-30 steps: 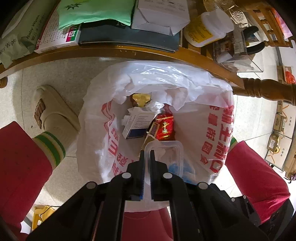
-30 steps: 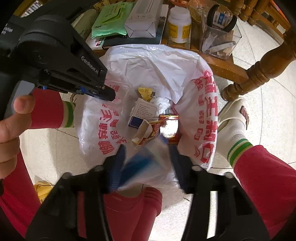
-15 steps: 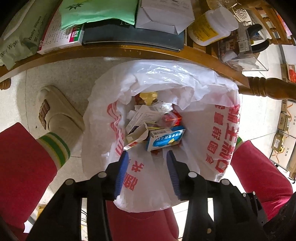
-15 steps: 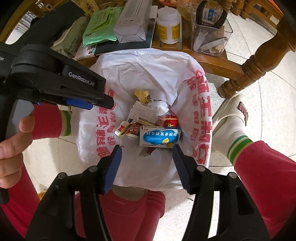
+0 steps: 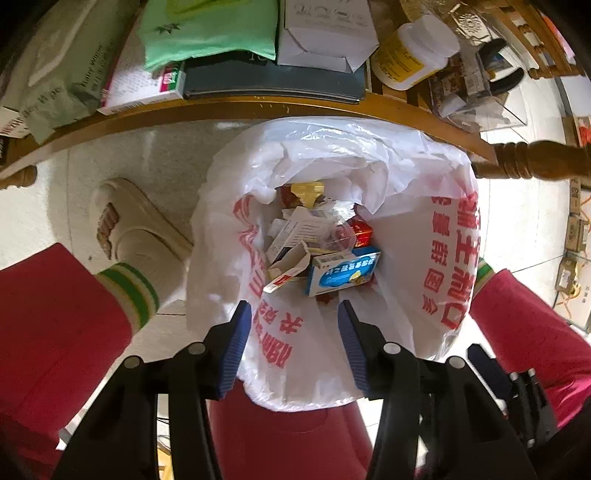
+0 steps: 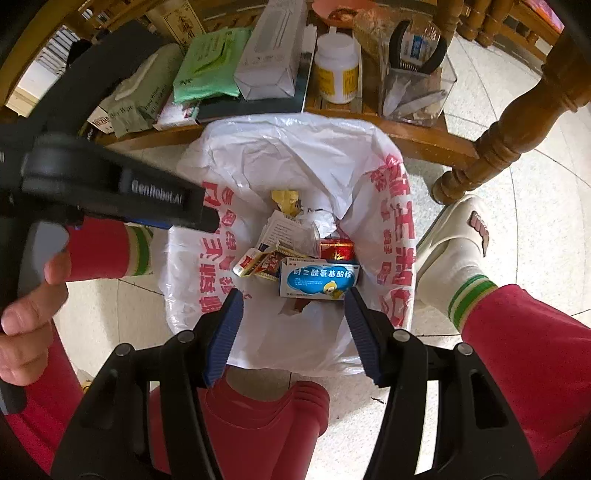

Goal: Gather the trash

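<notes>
A white plastic bag with red print lines a bin on the floor and holds trash. On top lies a blue and white medicine box, beside a red box, an opened carton and crumpled paper. My left gripper is open and empty above the bag's near rim. My right gripper is open and empty above the same rim. The left gripper's body shows at the left of the right wrist view.
A low wooden table stands just behind the bag, carrying a green wipes pack, a white carton, a yellow-labelled bottle and a clear holder. A table leg, the person's red-trousered legs and slippers flank the bag.
The left gripper opened and dropped a clear plastic tray; the right gripper's blue box fell into the bag. Both grippers have since risen slightly, empty.
</notes>
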### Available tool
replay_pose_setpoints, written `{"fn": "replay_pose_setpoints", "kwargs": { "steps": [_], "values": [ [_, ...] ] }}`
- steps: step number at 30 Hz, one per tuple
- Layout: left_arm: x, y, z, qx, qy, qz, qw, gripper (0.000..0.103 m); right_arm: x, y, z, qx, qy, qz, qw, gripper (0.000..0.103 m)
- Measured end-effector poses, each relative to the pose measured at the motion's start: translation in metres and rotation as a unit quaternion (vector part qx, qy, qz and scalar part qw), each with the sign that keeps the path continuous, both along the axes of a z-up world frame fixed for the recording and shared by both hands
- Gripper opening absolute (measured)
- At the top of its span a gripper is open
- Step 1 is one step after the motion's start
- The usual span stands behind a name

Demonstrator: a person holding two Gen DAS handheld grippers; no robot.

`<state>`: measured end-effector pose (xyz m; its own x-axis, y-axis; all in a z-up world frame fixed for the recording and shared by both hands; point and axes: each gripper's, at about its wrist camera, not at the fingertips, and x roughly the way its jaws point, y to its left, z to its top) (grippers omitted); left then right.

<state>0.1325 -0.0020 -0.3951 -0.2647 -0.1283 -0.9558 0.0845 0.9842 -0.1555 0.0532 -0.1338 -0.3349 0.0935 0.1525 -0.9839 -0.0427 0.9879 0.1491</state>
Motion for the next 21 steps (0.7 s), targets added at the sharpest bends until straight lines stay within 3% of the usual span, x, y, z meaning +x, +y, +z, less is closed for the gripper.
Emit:
{"fn": "replay_pose_setpoints", "kwargs": {
  "steps": [3, 10, 14, 21],
  "values": [
    [-0.008, 0.002, 0.012, 0.009, -0.016, -0.009, 0.9998, 0.048, -0.003, -0.001, 0.014, -0.003, -0.019, -0.001, 1.0, 0.063],
    [-0.027, 0.005, 0.057, 0.031, -0.081, -0.029, 0.9958, 0.067, -0.013, -0.005, 0.054, -0.017, -0.074, -0.012, 0.997, 0.075],
    [-0.042, 0.006, 0.085, 0.044, -0.118, -0.041, 0.9912, 0.073, -0.02, -0.008, 0.085, -0.036, -0.111, -0.03, 0.993, 0.085],
    [-0.062, 0.012, 0.147, 0.026, -0.2, -0.026, 0.9792, 0.078, -0.038, -0.01, 0.137, -0.064, -0.178, -0.045, 0.981, 0.092]
  ]
}}
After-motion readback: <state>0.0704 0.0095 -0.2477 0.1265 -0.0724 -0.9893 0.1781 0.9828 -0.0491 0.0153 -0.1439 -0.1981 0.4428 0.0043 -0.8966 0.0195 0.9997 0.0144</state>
